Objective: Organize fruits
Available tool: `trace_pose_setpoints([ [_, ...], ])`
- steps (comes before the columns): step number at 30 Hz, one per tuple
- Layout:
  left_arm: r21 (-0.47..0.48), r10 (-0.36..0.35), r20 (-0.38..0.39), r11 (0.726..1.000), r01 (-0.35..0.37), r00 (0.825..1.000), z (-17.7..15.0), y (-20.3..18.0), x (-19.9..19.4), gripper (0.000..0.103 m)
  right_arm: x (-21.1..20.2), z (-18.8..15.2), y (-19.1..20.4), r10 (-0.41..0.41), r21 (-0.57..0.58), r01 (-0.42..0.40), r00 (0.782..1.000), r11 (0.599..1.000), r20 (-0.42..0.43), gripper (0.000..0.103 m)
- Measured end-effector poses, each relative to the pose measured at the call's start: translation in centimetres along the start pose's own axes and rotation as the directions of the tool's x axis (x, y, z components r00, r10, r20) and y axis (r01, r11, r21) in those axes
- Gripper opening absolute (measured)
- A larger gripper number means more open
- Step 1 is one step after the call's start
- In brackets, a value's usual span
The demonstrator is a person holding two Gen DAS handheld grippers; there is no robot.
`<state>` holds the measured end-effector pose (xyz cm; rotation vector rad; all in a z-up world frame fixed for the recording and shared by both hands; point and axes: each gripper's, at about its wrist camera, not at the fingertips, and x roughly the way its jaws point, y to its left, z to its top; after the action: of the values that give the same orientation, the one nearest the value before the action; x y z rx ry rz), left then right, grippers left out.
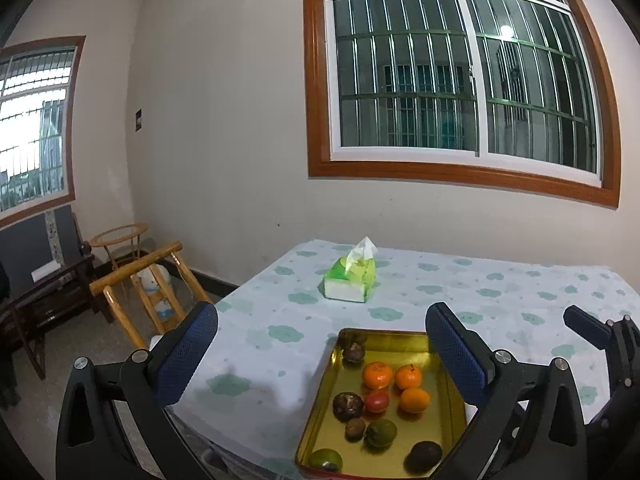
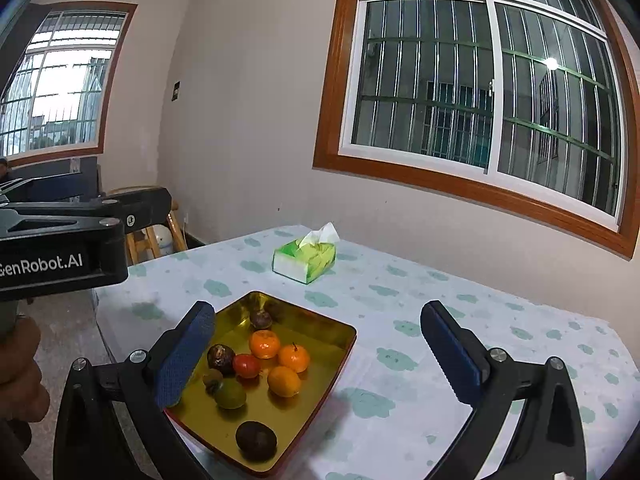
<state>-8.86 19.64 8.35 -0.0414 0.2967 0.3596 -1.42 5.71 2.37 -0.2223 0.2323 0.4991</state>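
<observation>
A gold metal tray (image 1: 400, 340) (image 2: 320, 326) sits near the table's front left corner. It holds several fruits: three oranges (image 1: 377, 375) (image 2: 264, 344), a red fruit (image 1: 377, 401) (image 2: 246, 365), green fruits (image 1: 380, 433) (image 2: 230, 394) and dark brown fruits (image 1: 348, 406) (image 2: 256, 440). My left gripper (image 1: 322, 356) is open and empty, held above the tray. My right gripper (image 2: 318, 354) is open and empty, above the tray's right part. The right gripper's body shows at the right edge of the left wrist view (image 1: 600, 332).
A green tissue pack (image 1: 351, 280) (image 2: 305, 258) lies further back on the cloud-patterned tablecloth (image 1: 520, 300) (image 2: 440, 320). The wall with a barred window (image 1: 460, 76) stands behind the table. Wooden chairs (image 1: 148, 292) stand on the floor to the left.
</observation>
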Motion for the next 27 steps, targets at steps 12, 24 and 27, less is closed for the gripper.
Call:
trace_pose_setpoints([
  [12, -0.02, 0.009, -0.008, 1.0, -0.01, 1.0, -0.14, 0.32, -0.11, 0.103, -0.23, -0.09, 0.12, 0.008, -0.004, -0.008, 1.0, 1.0, 0.002, 0.102],
  [24, 0.0, 0.019, -0.031, 1.0, -0.019, 0.999, -0.63, -0.05, 0.56, 0.103, 0.19, -0.51, 0.12, 0.017, 0.002, -0.017, 1.0, 1.0, -0.017, 0.102],
  [27, 0.003, 0.017, -0.044, 1.0, -0.017, 0.999, -0.86, -0.11, 0.85, 0.103, 0.3, -0.61, 0.07, 0.018, 0.005, -0.018, 1.0, 1.0, -0.024, 0.102],
])
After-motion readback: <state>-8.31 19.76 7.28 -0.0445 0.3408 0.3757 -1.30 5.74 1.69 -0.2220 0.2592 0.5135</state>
